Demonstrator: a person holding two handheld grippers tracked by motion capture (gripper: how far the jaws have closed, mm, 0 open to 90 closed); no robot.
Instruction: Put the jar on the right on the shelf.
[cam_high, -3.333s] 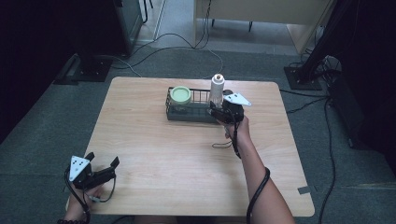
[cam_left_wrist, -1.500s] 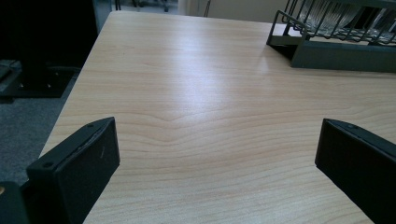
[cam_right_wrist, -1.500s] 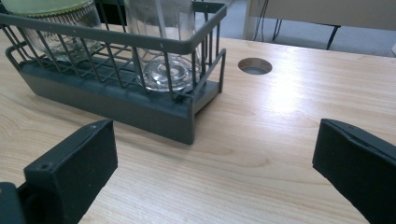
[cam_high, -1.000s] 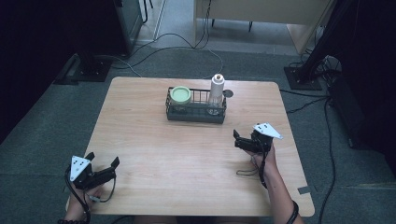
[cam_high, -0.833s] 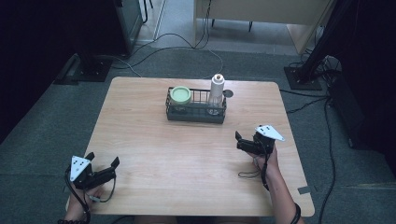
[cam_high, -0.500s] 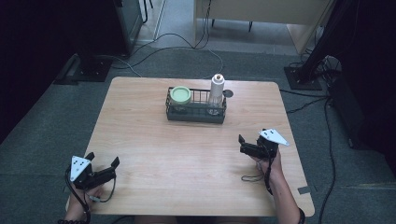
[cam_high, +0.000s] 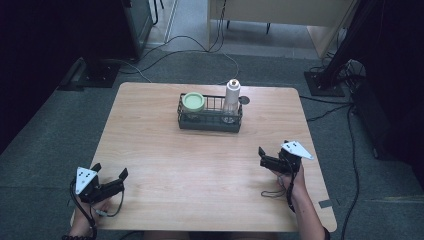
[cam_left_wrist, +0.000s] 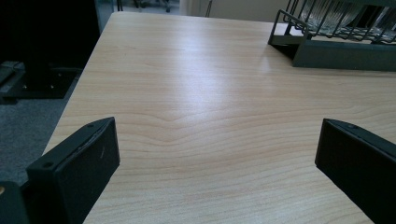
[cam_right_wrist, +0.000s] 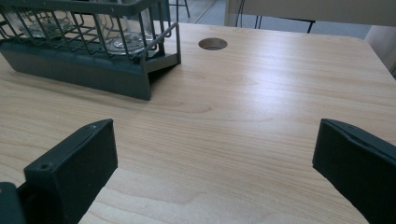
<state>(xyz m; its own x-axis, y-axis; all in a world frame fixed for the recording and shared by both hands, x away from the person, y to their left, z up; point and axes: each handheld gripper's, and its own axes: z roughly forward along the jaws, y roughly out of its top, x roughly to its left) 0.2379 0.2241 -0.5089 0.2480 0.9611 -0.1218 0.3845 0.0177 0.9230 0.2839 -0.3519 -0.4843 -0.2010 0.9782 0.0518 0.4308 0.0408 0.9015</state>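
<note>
— Which step is this, do you think?

— The loading looks finished to me. The right gripper sits low near the right edge of the table, jaws spread wide with nothing between them. The left gripper rests at the near left corner, equally released and empty.

— And the bottle?

— Upright in the right end of the wire basket, well apart from both grippers. The bottle is white, and a green-lidded jar stands in the left end.

— So what next?

— Nothing loose lies on the table, so I'd judge both hands simply rest.

— The count?

— One basket, one bottle, one jar, two grippers.
</note>
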